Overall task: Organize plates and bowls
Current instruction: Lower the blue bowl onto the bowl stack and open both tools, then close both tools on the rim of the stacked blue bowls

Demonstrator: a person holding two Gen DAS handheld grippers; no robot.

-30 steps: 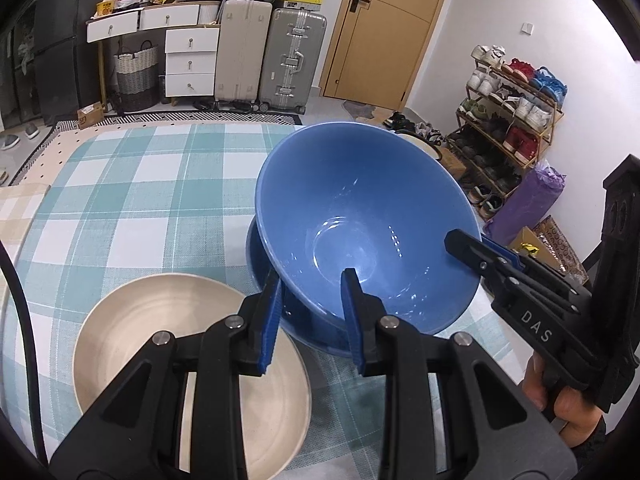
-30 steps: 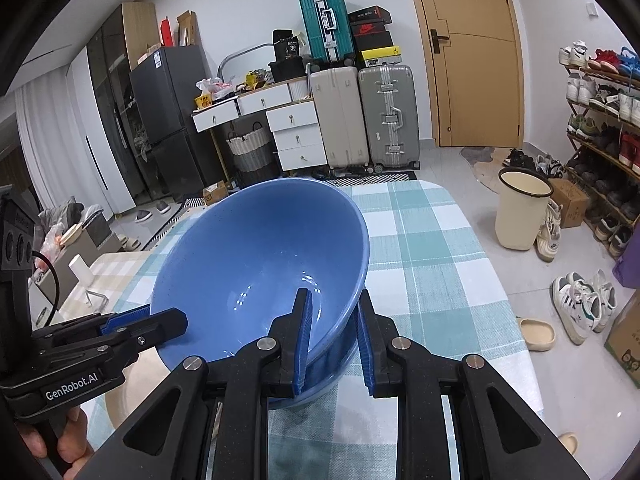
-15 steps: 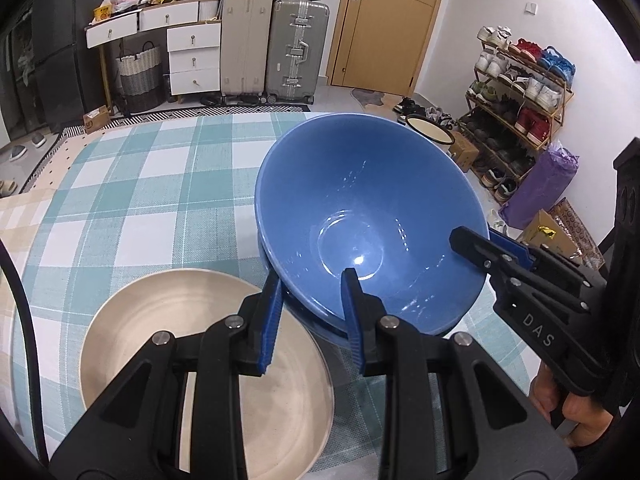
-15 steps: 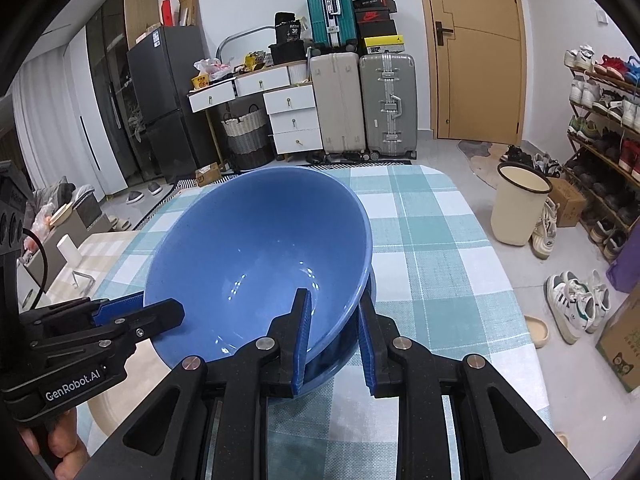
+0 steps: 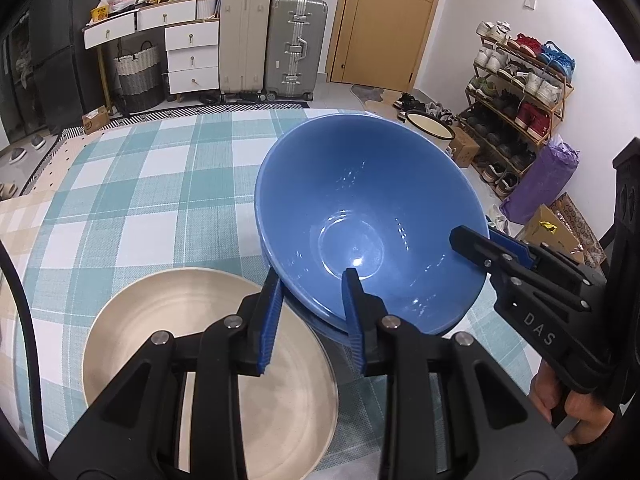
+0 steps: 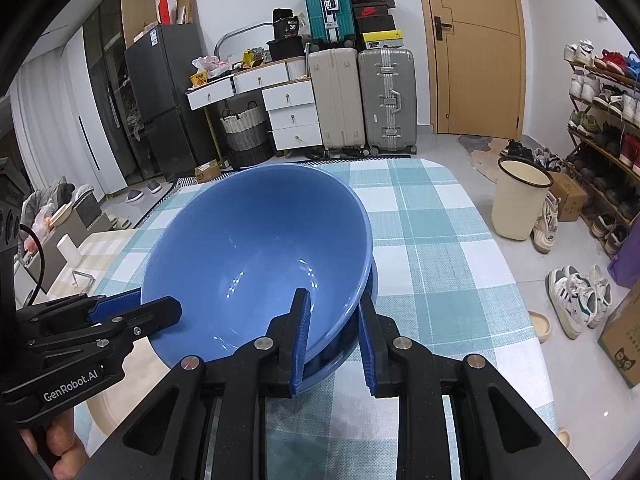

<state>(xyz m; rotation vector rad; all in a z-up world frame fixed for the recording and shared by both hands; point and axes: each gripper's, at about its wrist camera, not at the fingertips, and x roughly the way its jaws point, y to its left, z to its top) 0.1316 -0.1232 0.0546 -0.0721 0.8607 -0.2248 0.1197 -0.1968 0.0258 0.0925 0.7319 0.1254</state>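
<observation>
Two claws clamp blue bowl [image 5: 360, 208] rim | beige plate [image 5: 208, 360] beside (perhaps touching)

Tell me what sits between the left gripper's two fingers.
The rim of the large blue bowl, clamped by the left gripper; the left wrist view shows it.

Even, bright indoor light fills both views, with soft shadows. Small white glints speckle the blue bowl [image 5: 360, 216] inside, toward 5 o'clock. Focus is sharp throughout. Fisheye bending curves the edges, and black vignette rings every corner.
</observation>
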